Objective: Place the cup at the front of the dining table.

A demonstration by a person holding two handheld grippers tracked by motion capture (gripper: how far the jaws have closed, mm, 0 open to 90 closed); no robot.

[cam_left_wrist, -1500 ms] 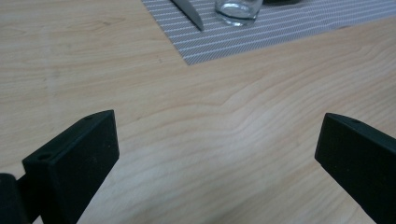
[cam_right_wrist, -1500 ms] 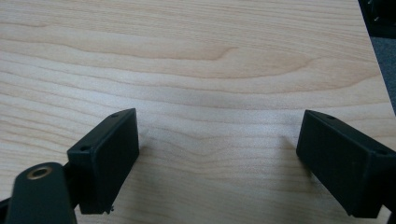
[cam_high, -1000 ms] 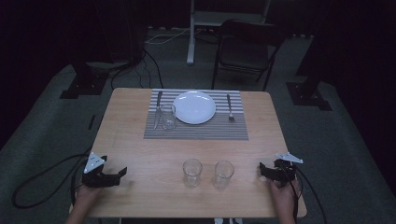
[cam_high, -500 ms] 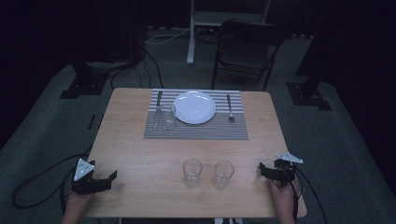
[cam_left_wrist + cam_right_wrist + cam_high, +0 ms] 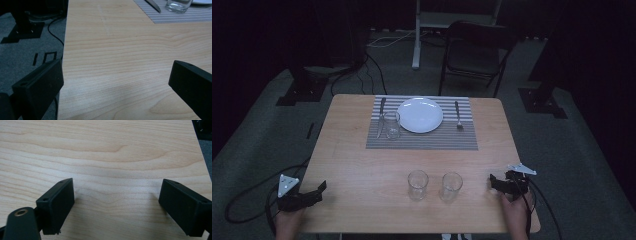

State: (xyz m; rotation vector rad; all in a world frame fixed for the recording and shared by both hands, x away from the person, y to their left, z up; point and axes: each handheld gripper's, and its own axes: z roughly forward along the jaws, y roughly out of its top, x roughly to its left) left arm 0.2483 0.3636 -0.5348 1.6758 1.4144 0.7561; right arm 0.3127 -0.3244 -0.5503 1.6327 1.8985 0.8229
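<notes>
The left gripper (image 5: 319, 189) is wide open with nothing in it, and so is the right gripper (image 5: 493, 183). Two empty glasses (image 5: 417, 184) stand between them, nearer the right one.

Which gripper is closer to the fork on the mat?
Right. The right gripper sits near the table's right front edge, below the fork; the left gripper is at the opposite corner.

Dim, slightly soft pictures; room edges perhaps unlit

glass (image 5: 179, 5) and knife (image 5: 153, 5) cropped at top edge
</notes>
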